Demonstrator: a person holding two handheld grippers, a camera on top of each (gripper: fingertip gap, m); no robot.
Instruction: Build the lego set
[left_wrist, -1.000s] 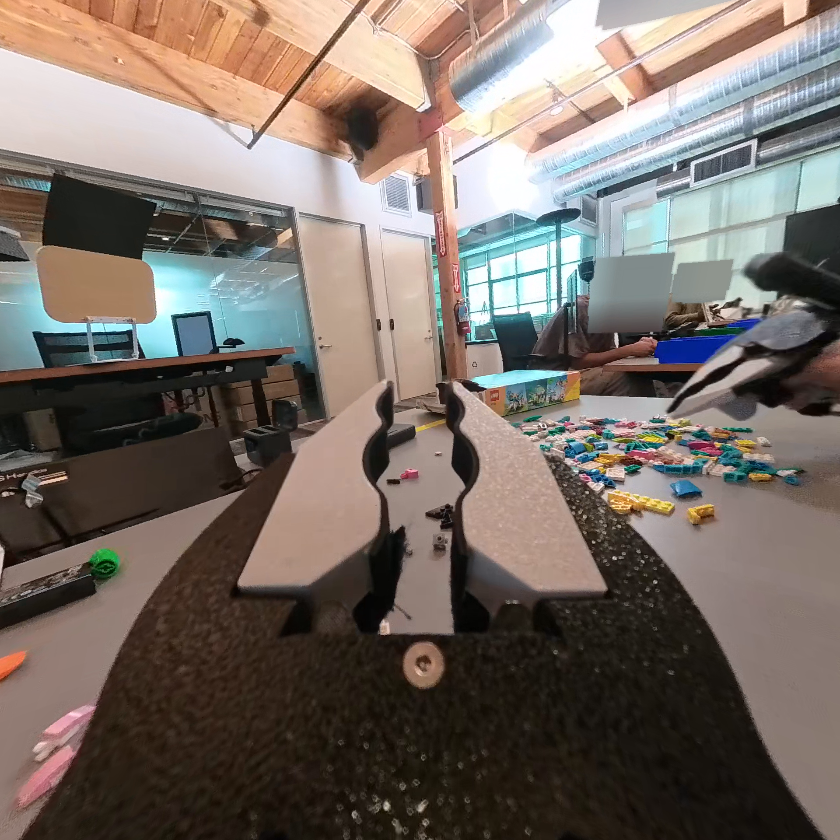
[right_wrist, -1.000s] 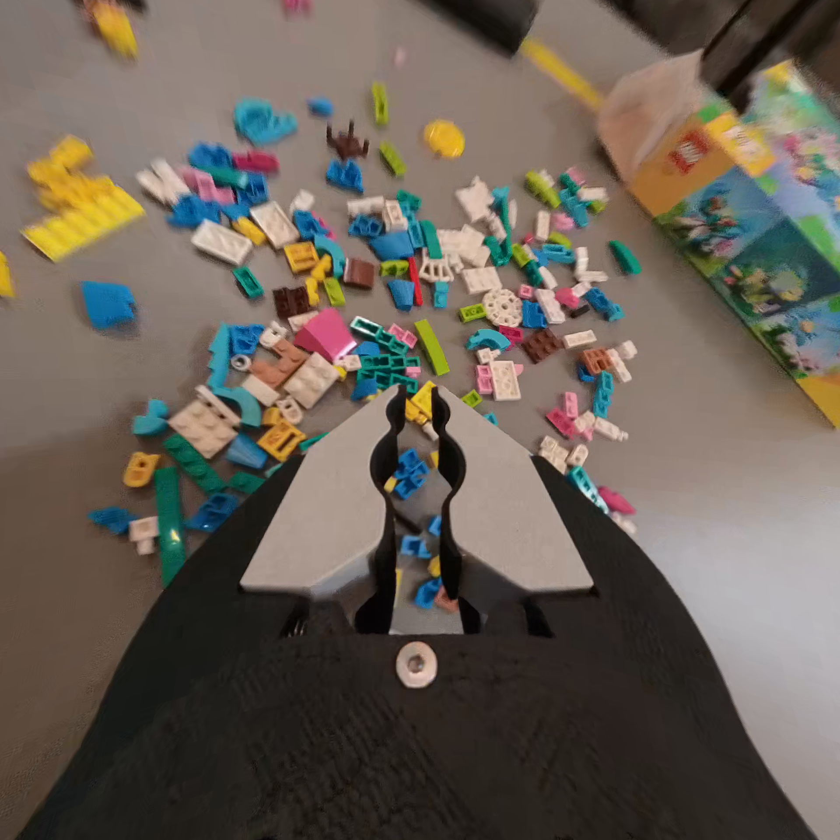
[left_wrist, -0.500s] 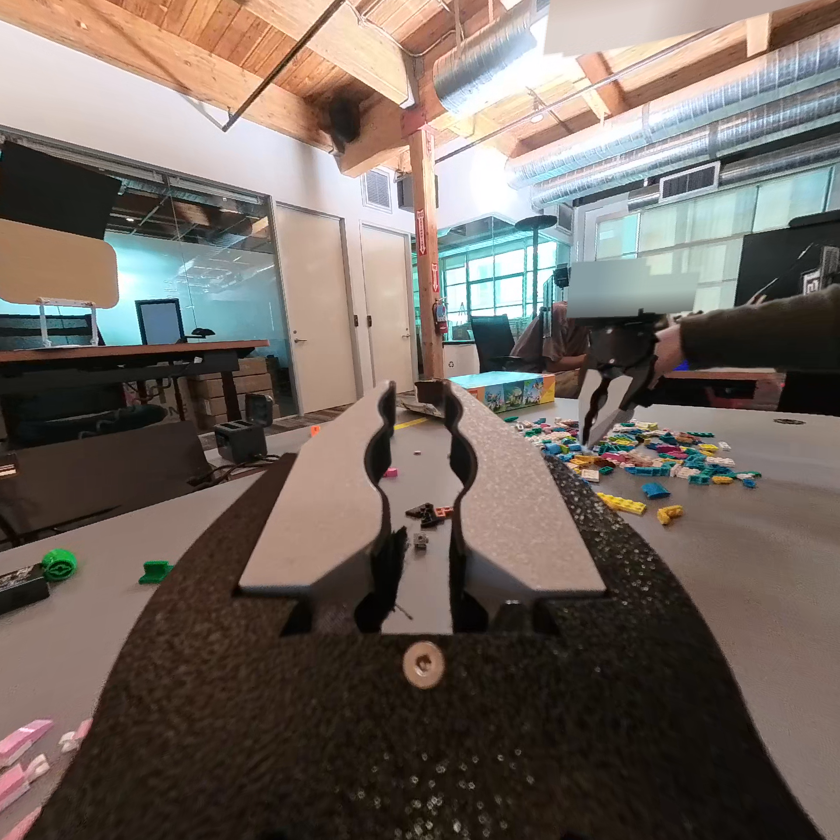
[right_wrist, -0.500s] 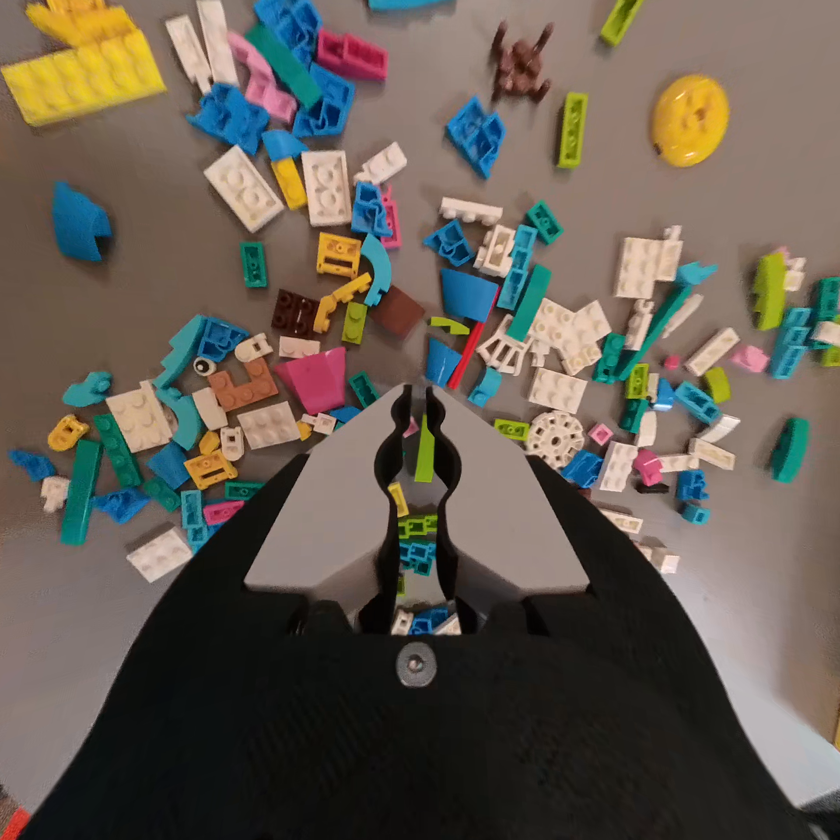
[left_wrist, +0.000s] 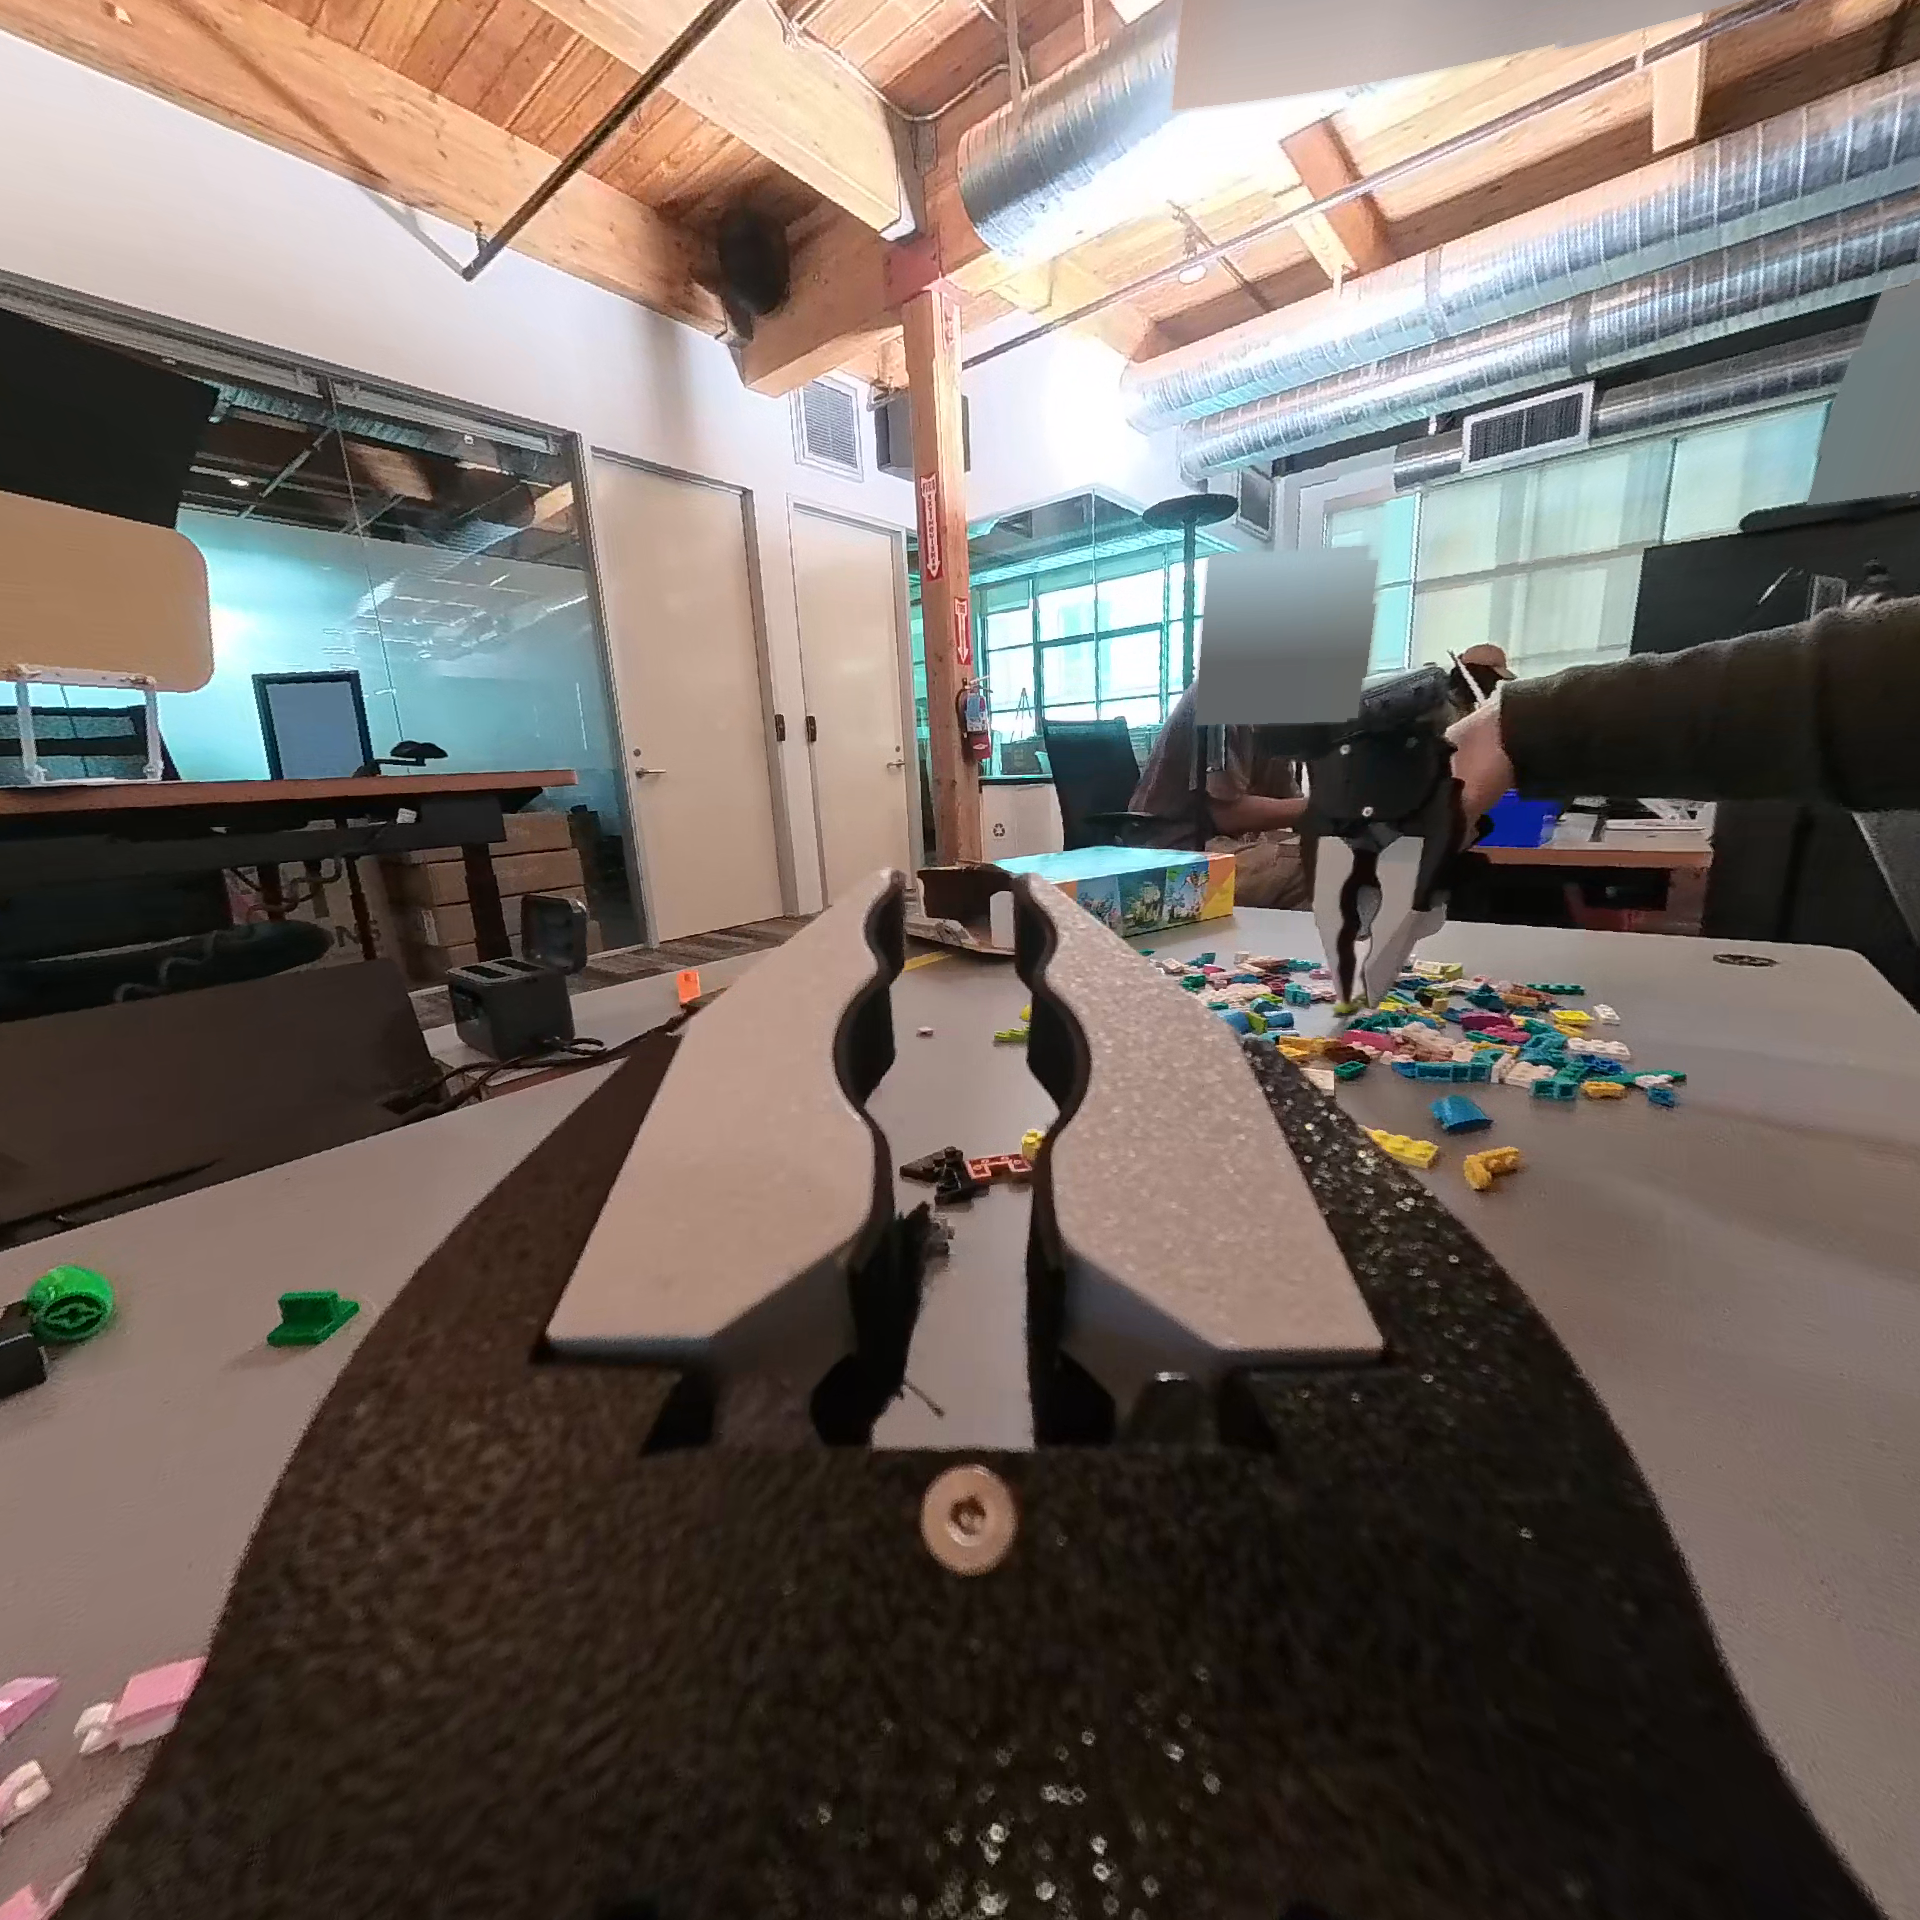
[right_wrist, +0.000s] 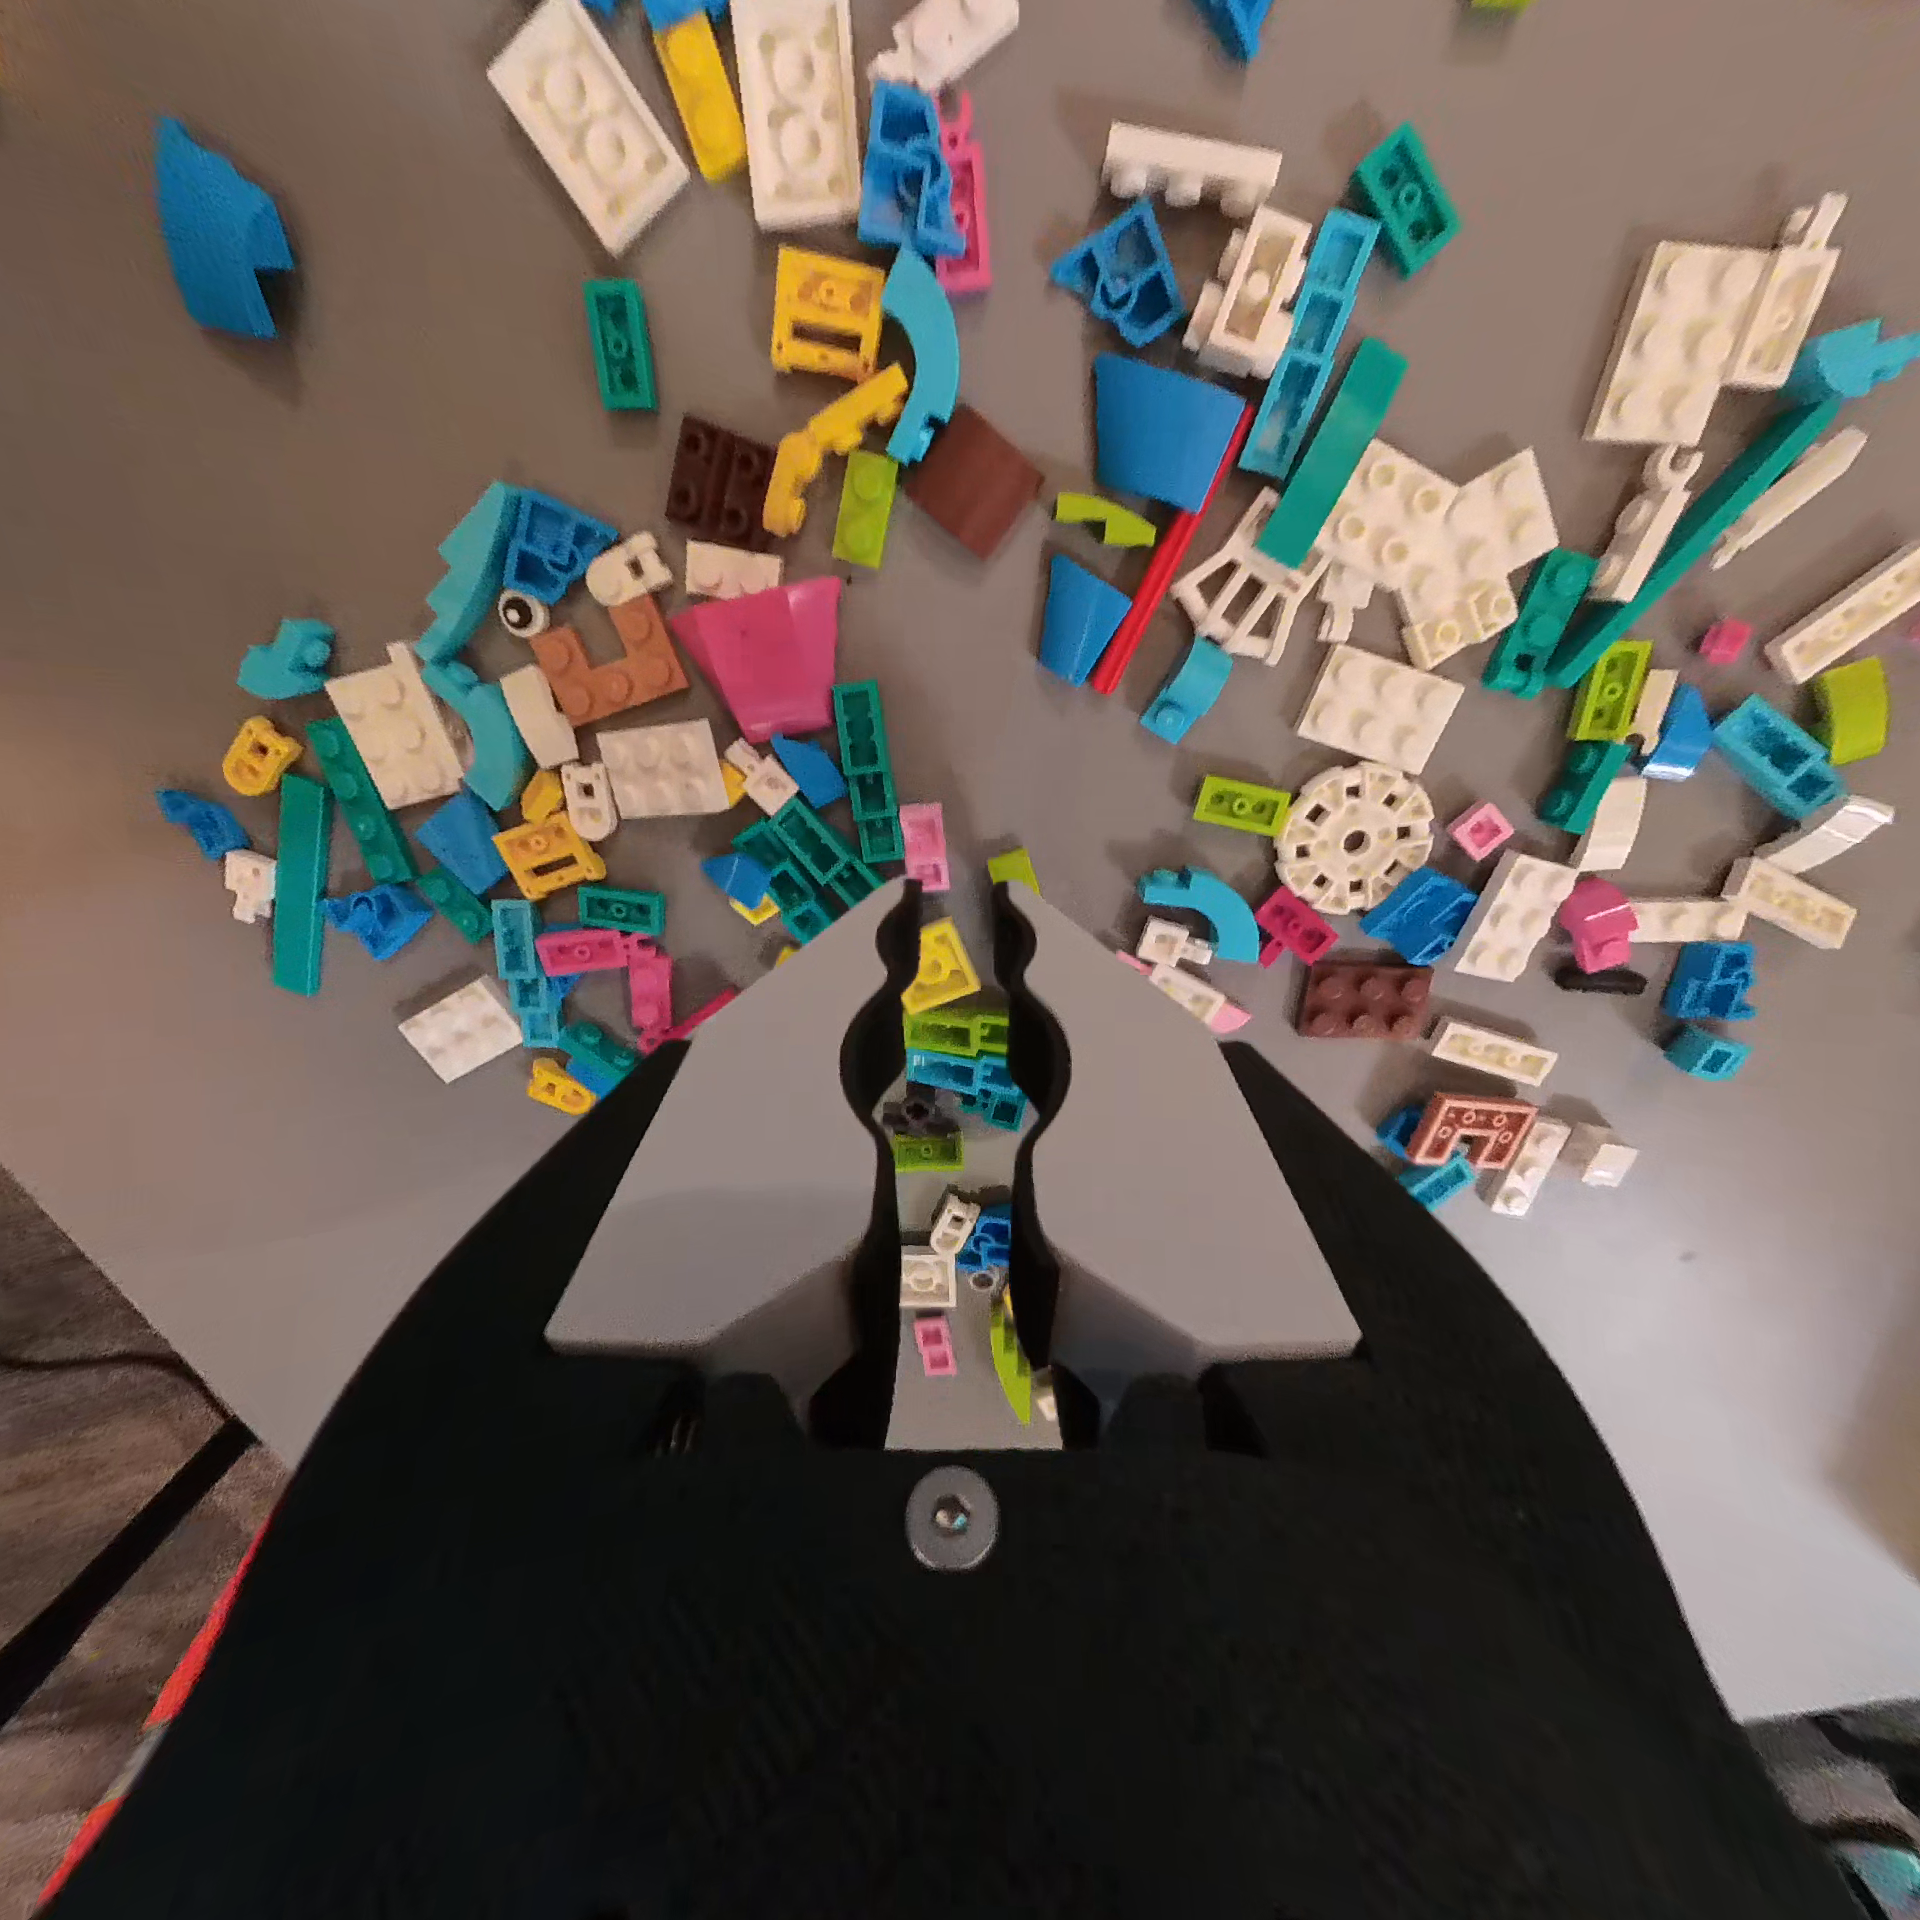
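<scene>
Box: a bright lego box (left_wrist: 1117, 886) sits at the far side of the grey table (left_wrist: 1662, 1299); what is inside it cannot be seen.
Bricks: a big loose pile of lego pieces (right_wrist: 1351, 582) lies flat on the table, in white, blue, teal, pink, yellow, lime and brown.
Right tongs: the right gripper (right_wrist: 956, 894) points down over the pile, its two fingers a little apart, with nothing pinched; a small lime piece (right_wrist: 1013, 864) lies just by the tip.
Left tongs: the left gripper (left_wrist: 951, 894) is held low over a bare part of the table, fingers apart and empty.
Near the left tongs: a few small black and red pieces (left_wrist: 966, 1169), and green bits (left_wrist: 310, 1317) off to the side.
Room: wooden ceiling, silver pipes, white doors, a glass wall, and a person seated at another desk.
</scene>
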